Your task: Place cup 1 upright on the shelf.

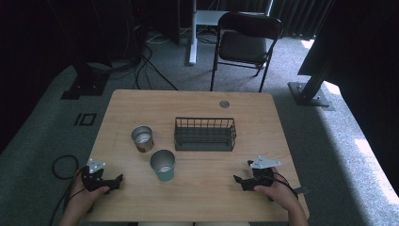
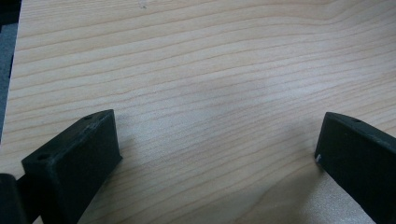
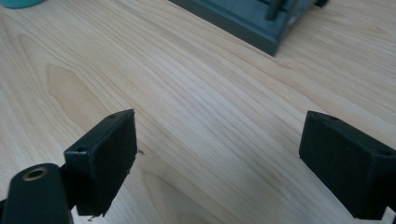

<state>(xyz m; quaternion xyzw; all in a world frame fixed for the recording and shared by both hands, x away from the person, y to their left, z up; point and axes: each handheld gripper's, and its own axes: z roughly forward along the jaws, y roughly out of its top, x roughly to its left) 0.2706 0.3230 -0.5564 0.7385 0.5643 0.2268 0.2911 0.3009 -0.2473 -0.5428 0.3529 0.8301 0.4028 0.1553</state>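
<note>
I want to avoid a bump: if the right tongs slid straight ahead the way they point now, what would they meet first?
Probably the wire basket. In the right gripper view it lies ahead of the open right tongs, beyond bare table. The teal cup sits off to one side. Depth is hard to judge.

The left gripper (image 1: 104, 181) and the right gripper (image 1: 251, 178) are both black, each topped by a grey three-cornered plate dotted with small holes. A black cable trails from each. In the gripper views the jaws are blocky, matt black pads with small screw holes at their corners. The person's forearms are bare, unsleeved.
</note>
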